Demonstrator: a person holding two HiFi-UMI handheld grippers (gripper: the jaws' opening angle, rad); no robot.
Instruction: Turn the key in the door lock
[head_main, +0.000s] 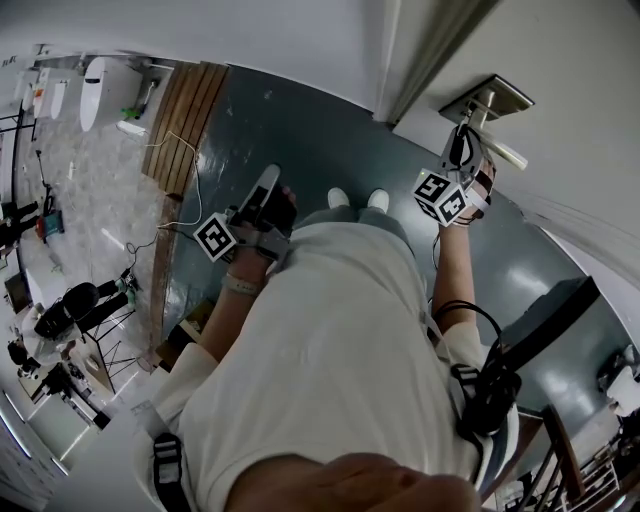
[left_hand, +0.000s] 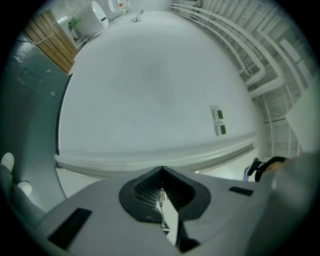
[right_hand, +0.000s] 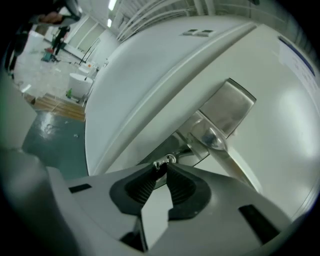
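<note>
Under silver lever handle (right_hand: 214, 138) on white door (right_hand: 285, 125), right gripper (right_hand: 161, 169) is clamping fingers on small silver key (right_hand: 164, 161) in lock (right_hand: 177, 149); left gripper (left_hand: 161, 175) is holding fingers together, empty.

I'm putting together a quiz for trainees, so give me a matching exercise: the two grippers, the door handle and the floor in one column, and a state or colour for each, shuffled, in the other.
1. left gripper
2. right gripper
3. door handle
4. floor

A. silver metal, on the white door
B. dark blue-green
C. jaws shut, nothing between them
D. jaws shut on the key

Pairs: 1-C, 2-D, 3-A, 4-B
</note>
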